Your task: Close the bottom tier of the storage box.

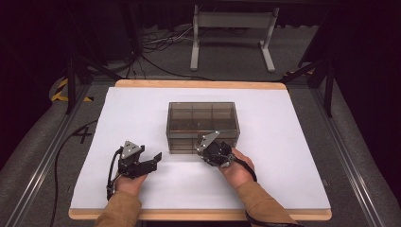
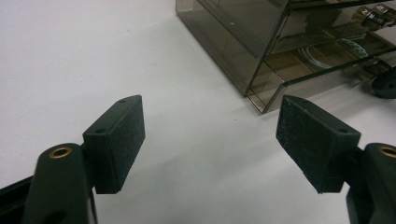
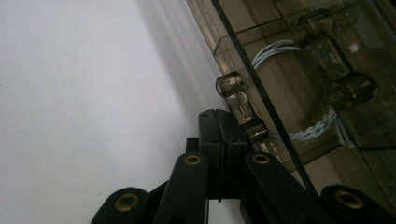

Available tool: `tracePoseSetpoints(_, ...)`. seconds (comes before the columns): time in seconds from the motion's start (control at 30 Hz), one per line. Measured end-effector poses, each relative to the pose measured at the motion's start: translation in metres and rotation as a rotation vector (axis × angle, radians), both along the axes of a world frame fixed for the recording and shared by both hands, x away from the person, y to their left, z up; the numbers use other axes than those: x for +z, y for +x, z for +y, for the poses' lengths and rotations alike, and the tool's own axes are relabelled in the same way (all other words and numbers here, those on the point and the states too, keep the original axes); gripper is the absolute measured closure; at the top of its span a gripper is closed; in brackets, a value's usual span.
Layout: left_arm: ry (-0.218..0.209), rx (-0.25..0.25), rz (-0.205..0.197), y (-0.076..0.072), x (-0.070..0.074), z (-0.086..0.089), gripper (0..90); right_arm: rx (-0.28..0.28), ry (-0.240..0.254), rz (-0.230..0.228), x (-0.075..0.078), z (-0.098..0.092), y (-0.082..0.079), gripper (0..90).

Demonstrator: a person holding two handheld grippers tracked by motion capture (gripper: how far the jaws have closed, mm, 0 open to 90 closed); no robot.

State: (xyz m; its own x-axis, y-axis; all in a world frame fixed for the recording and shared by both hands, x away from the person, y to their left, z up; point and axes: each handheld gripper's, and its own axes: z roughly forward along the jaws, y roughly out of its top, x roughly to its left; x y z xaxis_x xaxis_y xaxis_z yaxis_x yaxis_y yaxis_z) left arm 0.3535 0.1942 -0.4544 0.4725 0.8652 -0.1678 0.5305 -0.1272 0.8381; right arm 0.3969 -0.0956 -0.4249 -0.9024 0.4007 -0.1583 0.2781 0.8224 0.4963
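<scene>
A smoked see-through drawer box (image 1: 203, 123) stands in the middle of the white table (image 1: 283, 156). My left gripper (image 1: 150, 155) rests on the table to the box's near left, open, with nothing between its pads (image 2: 119, 140); the box's corner (image 2: 261, 88) lies just ahead of it. My right gripper (image 1: 208, 149) is at the box's front face, shut, jaws pressed flat together (image 3: 219, 119). A clear bar-shaped drawer handle (image 3: 240, 107) sits right beside the jaws' right side, not between them. Inside the drawer behind it lies a coiled pale blue cable (image 3: 322, 123).
The table has a wooden rim (image 1: 198, 84). Beyond its far edge stands a grey metal stand (image 1: 231, 38), with cables on the floor (image 1: 156, 42). Dark frame posts (image 1: 71, 85) flank the table. A second handle (image 3: 336, 60) shows higher on the box.
</scene>
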Motion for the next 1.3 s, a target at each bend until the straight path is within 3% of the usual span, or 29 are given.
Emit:
tracePoseSetpoints(0.5, 0.006, -0.001, -0.004, -0.001, 0.000, 0.000, 24.5, -0.006, 0.023, -0.026, -0.002, -0.001, 0.005, 90.0)
tracePoseSetpoints(0.93, 0.000, -0.013, -0.014, -0.007, 0.000, 0.002, 23.6, -0.058, 0.042, -0.056, -0.004, -0.004, 0.011, 90.0)
tracePoseSetpoints(1.3, 0.006, -0.018, -0.017, -0.010, 0.000, 0.003, 23.4, -0.051, 0.048, -0.062, -0.005, -0.004, 0.012, 90.0)
